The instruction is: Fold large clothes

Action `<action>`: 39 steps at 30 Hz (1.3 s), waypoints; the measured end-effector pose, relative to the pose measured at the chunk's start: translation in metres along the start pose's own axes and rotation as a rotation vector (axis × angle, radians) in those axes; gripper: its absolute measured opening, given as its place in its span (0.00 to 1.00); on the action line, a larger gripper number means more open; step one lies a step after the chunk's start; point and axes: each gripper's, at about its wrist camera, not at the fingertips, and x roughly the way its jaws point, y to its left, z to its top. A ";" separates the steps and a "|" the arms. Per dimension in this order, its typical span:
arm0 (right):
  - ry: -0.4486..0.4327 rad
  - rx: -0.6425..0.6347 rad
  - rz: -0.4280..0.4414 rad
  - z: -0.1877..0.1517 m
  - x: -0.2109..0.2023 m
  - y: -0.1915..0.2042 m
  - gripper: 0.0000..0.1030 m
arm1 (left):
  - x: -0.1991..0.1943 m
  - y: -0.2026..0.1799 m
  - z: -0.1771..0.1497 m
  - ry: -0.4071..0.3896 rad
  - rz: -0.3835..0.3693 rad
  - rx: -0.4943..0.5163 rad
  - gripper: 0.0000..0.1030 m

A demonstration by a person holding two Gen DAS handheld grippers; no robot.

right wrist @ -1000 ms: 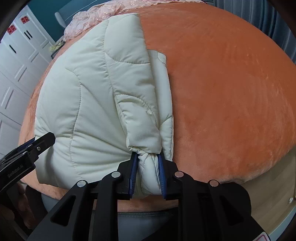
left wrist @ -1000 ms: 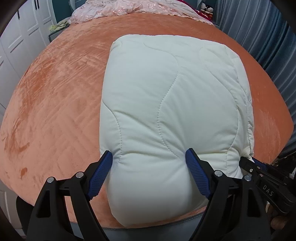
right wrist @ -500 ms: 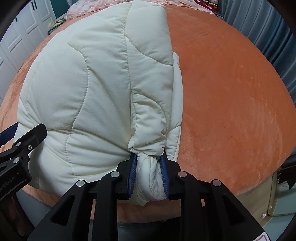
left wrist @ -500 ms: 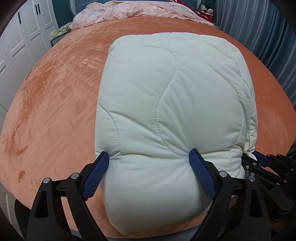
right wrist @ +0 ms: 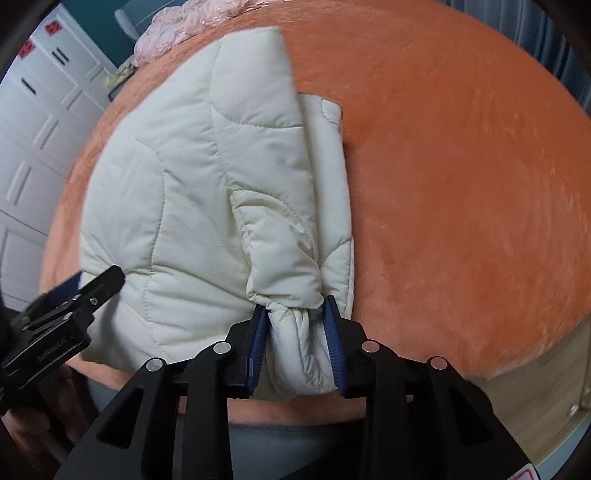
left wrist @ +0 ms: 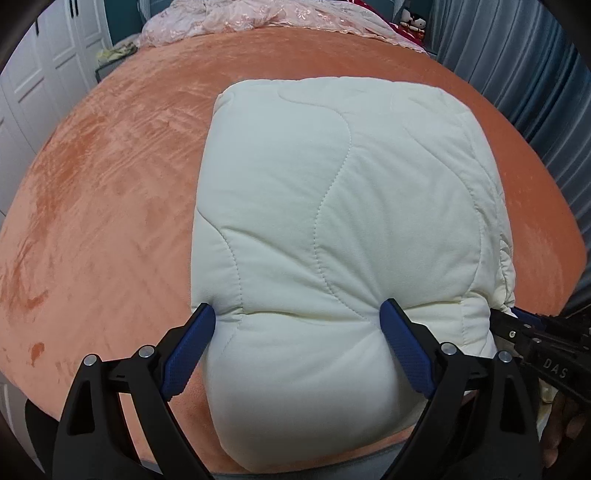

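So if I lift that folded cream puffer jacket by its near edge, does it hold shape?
Probably not: the jacket looks soft, bulging between the left gripper. It seems light for its bulk. Its layers, bunched in the right gripper, would likely unfold.

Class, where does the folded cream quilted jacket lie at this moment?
In both wrist views the jacket lies on the orange bedspread, its near edge between both grippers, far from the pink bedding.

Bed: orange plush cover (left wrist: 110, 177)
Left: white panelled wardrobe (right wrist: 40, 122)
Right: grey-blue curtains (left wrist: 535, 85)
Floor: light wood (right wrist: 554, 413)
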 end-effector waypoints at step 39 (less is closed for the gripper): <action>-0.189 0.128 -0.081 0.106 0.042 -0.014 0.15 | 0.071 -0.010 0.134 0.031 0.041 -0.028 0.84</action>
